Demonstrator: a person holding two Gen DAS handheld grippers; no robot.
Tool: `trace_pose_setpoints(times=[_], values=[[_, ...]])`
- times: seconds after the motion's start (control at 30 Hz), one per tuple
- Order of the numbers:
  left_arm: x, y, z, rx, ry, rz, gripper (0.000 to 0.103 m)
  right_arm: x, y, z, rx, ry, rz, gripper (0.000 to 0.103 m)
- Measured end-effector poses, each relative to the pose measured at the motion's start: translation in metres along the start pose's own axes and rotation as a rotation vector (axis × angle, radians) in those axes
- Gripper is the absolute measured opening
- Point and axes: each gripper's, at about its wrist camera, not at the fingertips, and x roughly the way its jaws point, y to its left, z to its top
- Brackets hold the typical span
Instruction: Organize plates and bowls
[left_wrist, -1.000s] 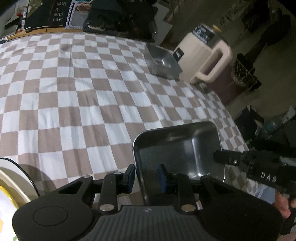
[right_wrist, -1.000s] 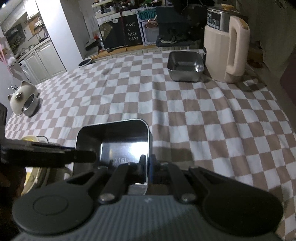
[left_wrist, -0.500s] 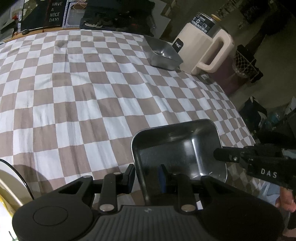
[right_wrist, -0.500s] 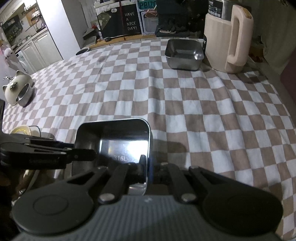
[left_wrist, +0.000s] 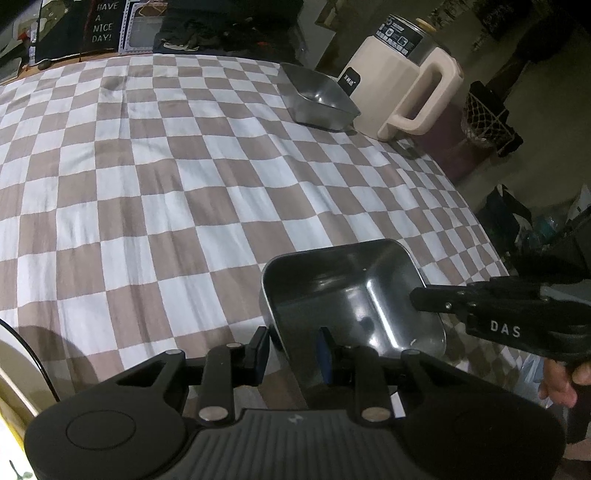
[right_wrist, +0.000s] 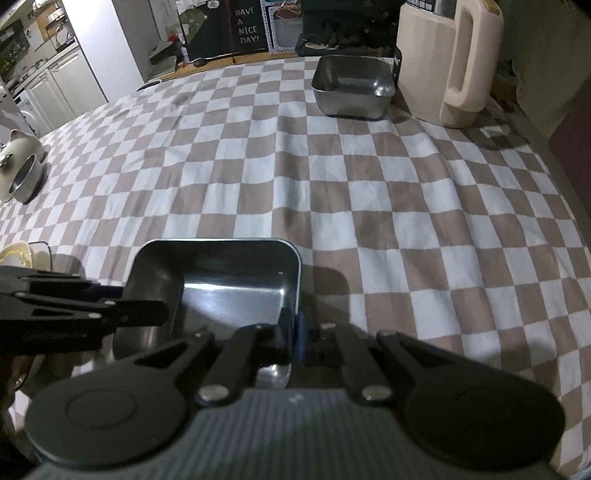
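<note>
Currently we carry one steel bowl (right_wrist: 218, 288) above the checkered cloth (right_wrist: 332, 184): right gripper (right_wrist: 291, 328) clamped on its rim, left gripper (left_wrist: 291, 350) loosely straddling the opposite wall, steadying it.

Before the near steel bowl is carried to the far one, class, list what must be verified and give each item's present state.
1. Right gripper shut on the near steel bowl's right wall: ok.
2. Left gripper straddles the bowl's left wall, fingers apart: not ok as a grip.
3. Near steel bowl free of contents: ok.
4. Far steel bowl empty, upright: ok.
5. Checkered cloth between them free of obstacles: ok.
6. Clearance beside the cream kettle: cannot tell.
</note>
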Motion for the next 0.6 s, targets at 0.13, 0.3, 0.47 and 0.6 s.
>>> trace_pose_setpoints(times=[0.13,0.3,0.47,0.6], values=[[-0.0006,-0.0028,-0.0008,0.019,0.004,0.008,0.029,0.0044,0.0006,0.002,0.002,0.001,-0.007,0.005],[-0.0009,-0.0027,-0.0001,0.019,0.017,-0.008,0.045,0.0047,0.0001,0.0027,0.011,0.007,0.004,0.005],[-0.003,-0.007,0.0005,0.066,0.013,0.027,0.072,0.0018,0.0023,0.0003,0.012,0.017,0.014,0.012],[-0.0049,-0.0072,0.0023,0.068,0.013,0.044,0.085,-0.0034,0.0041,-0.0027,0.002,0.013,0.025,0.03]])
